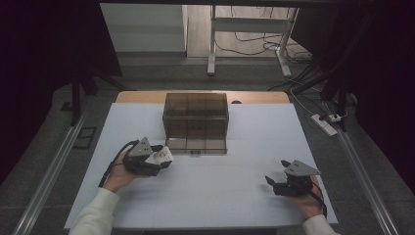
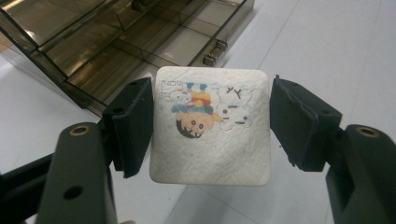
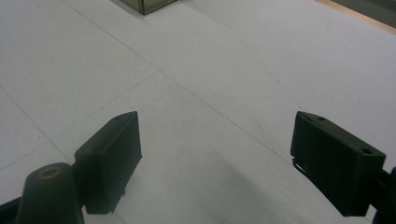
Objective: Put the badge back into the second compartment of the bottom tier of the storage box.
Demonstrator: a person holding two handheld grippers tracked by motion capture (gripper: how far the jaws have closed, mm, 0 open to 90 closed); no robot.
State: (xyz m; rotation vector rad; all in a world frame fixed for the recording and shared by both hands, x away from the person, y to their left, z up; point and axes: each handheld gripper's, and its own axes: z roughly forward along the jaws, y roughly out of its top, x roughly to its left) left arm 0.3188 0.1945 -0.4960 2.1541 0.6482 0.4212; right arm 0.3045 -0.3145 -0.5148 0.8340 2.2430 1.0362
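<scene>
Your left tool point(image 2: 210, 126) holds a white square pad point(image 2: 211, 126) with rounded corners and a crinkled, paper-like face. A small colour cartoon, a round-faced figure beside a pale animal shape, is printed upside down near its upper edge in the left gripper view. The two black jaws are blocky and matt, with rough foam-like pads; they stand at the pad's left and right edges, the left jaw touching it, the right one at its very edge.

Seen from above, the left tool point(image 1: 155, 157) sits at the left front of the worktop point(image 1: 244, 147), which is covered in smooth white sheeting with faint seams. The pad point(image 1: 163, 155) lies at the tool's tip, just beside the front left corner of a smoked, translucent plastic box point(image 1: 196, 120). This box is rectangular, divided into compartments, with a shallow drawer point(image 1: 196, 145) drawn out toward you. Through the left gripper view the same box point(image 2: 116, 32) lies beyond the pad, its glossy partitions and two small front knobs visible.

Your right tool point(image 1: 284, 179) rests at the right front, well apart from the box. Its jaws point(image 3: 215, 163) stand wide with nothing but bare white sheet between them.
</scene>
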